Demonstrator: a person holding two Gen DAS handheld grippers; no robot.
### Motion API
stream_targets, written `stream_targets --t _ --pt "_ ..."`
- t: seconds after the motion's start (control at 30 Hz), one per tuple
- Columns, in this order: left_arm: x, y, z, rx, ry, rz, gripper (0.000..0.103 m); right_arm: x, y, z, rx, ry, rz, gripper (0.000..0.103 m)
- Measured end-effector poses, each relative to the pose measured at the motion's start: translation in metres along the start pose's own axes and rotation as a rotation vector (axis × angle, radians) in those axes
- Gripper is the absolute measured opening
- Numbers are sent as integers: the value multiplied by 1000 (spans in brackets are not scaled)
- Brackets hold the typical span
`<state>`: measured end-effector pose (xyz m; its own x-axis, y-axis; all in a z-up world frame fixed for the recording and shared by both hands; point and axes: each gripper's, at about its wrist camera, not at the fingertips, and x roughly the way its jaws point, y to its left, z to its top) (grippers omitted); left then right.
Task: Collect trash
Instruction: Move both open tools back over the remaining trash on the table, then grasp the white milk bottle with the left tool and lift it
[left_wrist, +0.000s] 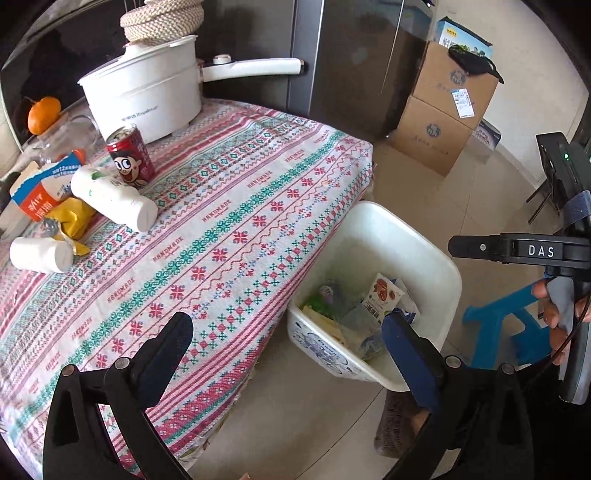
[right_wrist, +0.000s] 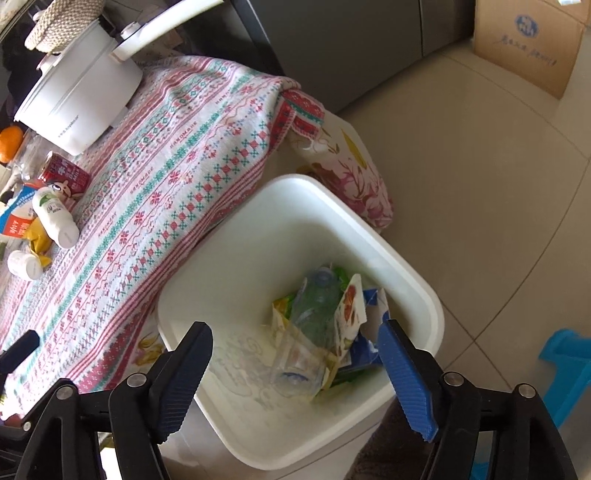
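Note:
A white bin (right_wrist: 332, 195) stands on the floor against the table's edge. It holds cartons, wrappers and a clear bottle (right_wrist: 317, 306). My right gripper (right_wrist: 295, 347) hangs open right above this trash with nothing between its pads. My left gripper (left_wrist: 291, 332) is wide open and empty over the table's edge beside the bin (left_wrist: 417, 236). At the table's far left lie a red can (left_wrist: 131, 158), a toppled white bottle (left_wrist: 110, 199), a small white bottle (left_wrist: 40, 254), a yellow wrapper (left_wrist: 72, 218) and a blue-orange carton (left_wrist: 40, 188).
A white electric pot (left_wrist: 144, 96), a glass jar (left_wrist: 66, 136) and an orange (left_wrist: 43, 114) sit at the back of the patterned tablecloth (left_wrist: 240, 221). Cardboard boxes (left_wrist: 443, 110) stand by the dark fridge (left_wrist: 354, 62). A blue stool (left_wrist: 498, 332) is right of the bin.

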<state>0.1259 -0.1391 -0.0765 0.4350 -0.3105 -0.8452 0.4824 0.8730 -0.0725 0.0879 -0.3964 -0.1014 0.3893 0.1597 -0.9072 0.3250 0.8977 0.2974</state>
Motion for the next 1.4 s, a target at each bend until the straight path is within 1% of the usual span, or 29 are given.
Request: stream_targets --t 0.27,0.43,0.53,0.6,0.73,0.83,0.93,1.0,1.07,1.13,1.2,1.27,1.4 --pt "-16 42 -3 -98 -10 60 103 -1 30 5 -50 -24 -3 83" --pt "-26 79 -7 -217 -37 155 103 1 54 7 -89 -30 -7 84" --pt "-30 107 -10 -296 -38 240 103 5 72 7 -121 -21 -4 84" --pt "-36 127 -9 -352 -53 292 103 9 86 7 -149 -10 1 84" --pt "-43 173 -5 -478 -70 359 103 17 118 13 -215 22 16 84" --pt "-43 206 -1 -550 -92 382 103 20 145 22 -268 24 18 84" --pt "-37 234 2 -632 -115 388 103 23 171 35 -290 11 60 86" --pt "-27 251 5 -680 -90 373 103 33 187 41 -299 18 85 87" --pt "-14 266 10 -719 -63 371 103 44 200 45 -314 16 90 87" --pt "-4 279 13 -775 -57 367 103 54 210 46 -343 2 74 87" --pt "6 292 16 -843 -64 346 103 64 221 47 -384 4 34 87" --pt "15 302 20 -891 -72 328 102 69 228 49 -418 -6 18 87" --pt "34 315 32 -925 -84 360 99 76 233 54 -449 -3 6 87"
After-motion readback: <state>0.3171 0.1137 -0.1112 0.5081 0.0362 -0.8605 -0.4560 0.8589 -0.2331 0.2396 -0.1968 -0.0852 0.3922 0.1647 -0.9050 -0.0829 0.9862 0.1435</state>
